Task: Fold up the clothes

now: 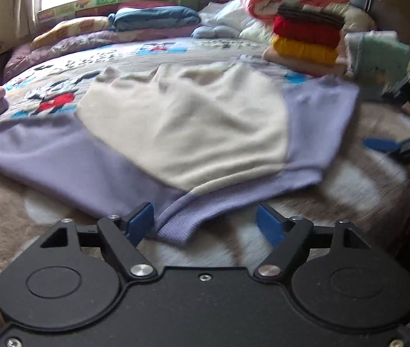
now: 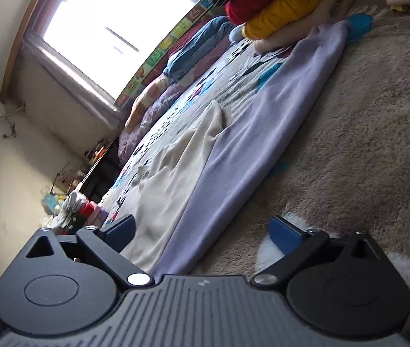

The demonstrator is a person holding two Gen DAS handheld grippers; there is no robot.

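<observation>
my left tongs (image 1: 205, 225) stand open, the lilac ribbed cuff (image 1: 176, 228) lying loose between the blue pads and pressed by neither. my right tongs (image 2: 205, 231) gape wide too, over the garment's near edge, gripping nothing. the sweater (image 1: 181, 133) lies spread on the bed, near me, half on the fuzzy brown blanket (image 1: 2, 202) and half on the cartoon-print quilt (image 1: 60, 86). it is soft knit, cream in the body, lilac in the sleeves and hem, with shallow wrinkles across the chest. i judge it laid out and roughly smoothed, but no fold is made yet: sleeves and body remain to bring in. far right, a neat stack of folded clothes (image 1: 306, 40), dark, red and yellow, suggests earlier pieces are done.
</observation>
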